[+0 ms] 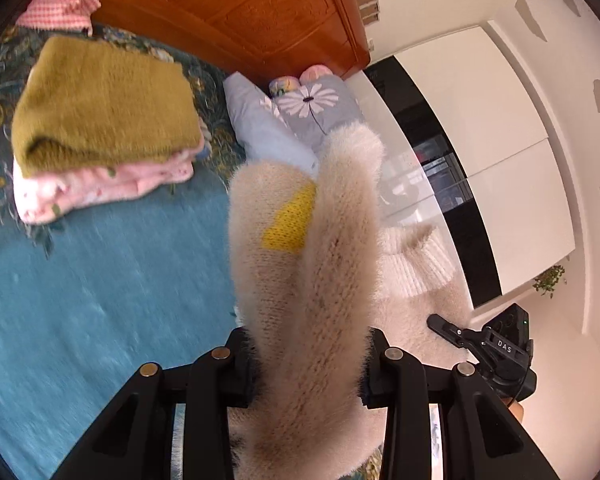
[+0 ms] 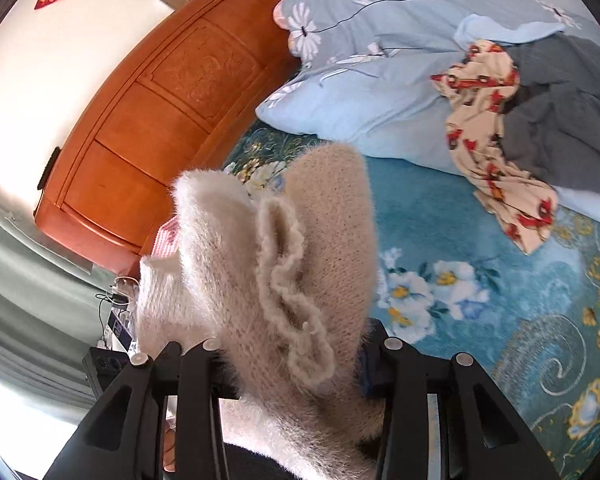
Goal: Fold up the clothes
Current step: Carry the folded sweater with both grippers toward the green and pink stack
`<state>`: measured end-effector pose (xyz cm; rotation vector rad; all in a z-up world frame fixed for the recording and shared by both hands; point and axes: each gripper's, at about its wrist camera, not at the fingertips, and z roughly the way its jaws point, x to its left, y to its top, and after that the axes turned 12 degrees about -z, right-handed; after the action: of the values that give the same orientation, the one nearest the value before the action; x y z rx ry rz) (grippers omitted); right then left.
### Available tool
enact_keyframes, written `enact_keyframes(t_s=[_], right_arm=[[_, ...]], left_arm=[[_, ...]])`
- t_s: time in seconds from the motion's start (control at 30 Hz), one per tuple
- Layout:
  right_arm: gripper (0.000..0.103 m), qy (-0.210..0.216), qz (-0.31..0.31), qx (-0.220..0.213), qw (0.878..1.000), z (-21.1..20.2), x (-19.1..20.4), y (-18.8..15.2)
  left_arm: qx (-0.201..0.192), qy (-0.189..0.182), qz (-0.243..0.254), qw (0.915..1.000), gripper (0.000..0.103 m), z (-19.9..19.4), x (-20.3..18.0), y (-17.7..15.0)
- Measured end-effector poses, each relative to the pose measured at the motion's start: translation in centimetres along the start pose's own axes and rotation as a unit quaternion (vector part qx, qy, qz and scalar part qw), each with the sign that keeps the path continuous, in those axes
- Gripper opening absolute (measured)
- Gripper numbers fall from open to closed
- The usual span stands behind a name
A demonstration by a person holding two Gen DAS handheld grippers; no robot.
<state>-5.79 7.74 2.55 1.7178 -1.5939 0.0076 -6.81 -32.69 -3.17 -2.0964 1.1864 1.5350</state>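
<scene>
A fluffy cream sweater [image 1: 320,264] with a yellow patch [image 1: 290,220] is lifted above the blue bed cover [image 1: 100,280]. My left gripper [image 1: 308,364] is shut on a thick fold of it, and the fabric bulges up between the fingers. In the right wrist view my right gripper [image 2: 296,360] is shut on another bunch of the same cream sweater [image 2: 300,256], with a ruffled knit edge [image 2: 292,300] showing. The right gripper [image 1: 488,344] also appears low at the right of the left wrist view, beside the hanging sweater.
A folded stack, olive knit [image 1: 104,104] over pink garment [image 1: 100,188], lies on the bed at left. Light blue floral pillows [image 2: 380,60] sit by the wooden headboard [image 2: 160,92]. A floral cloth [image 2: 496,148] and grey garment [image 2: 564,120] lie heaped at the right. White cabinets [image 1: 500,140] stand beyond.
</scene>
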Motion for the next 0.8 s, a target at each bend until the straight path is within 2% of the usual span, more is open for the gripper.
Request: enact_keyframes(t_s=[0.13, 0.43, 0.63, 0.8], right_arm=[[0.041, 0.029, -0.042, 0.021, 0.998, 5.3, 4.8, 5.0], [0.041, 0.064, -0.138, 0.067, 0.986, 17.4, 15.2, 14.6], [0.041, 0.066, -0.184, 0.103, 0.975, 24.8, 18.7, 17.4], [0.041, 0.065, -0.221, 0.132, 0.964, 30.6, 21.2, 19.3]], left_arm=[[-0.044, 0.008, 0.002, 0.9990, 0.038, -2.8, 0.9, 5.5], [-0.123, 0.013, -0.060, 0.9905, 0.038, -5.6, 7.3, 16.3], [-0.154, 0.024, -0.111, 0.9816, 0.038, -6.2, 12.2, 20.4], [-0.170, 0.027, -0.148, 0.9740, 0.038, -5.6, 15.6, 21.1]])
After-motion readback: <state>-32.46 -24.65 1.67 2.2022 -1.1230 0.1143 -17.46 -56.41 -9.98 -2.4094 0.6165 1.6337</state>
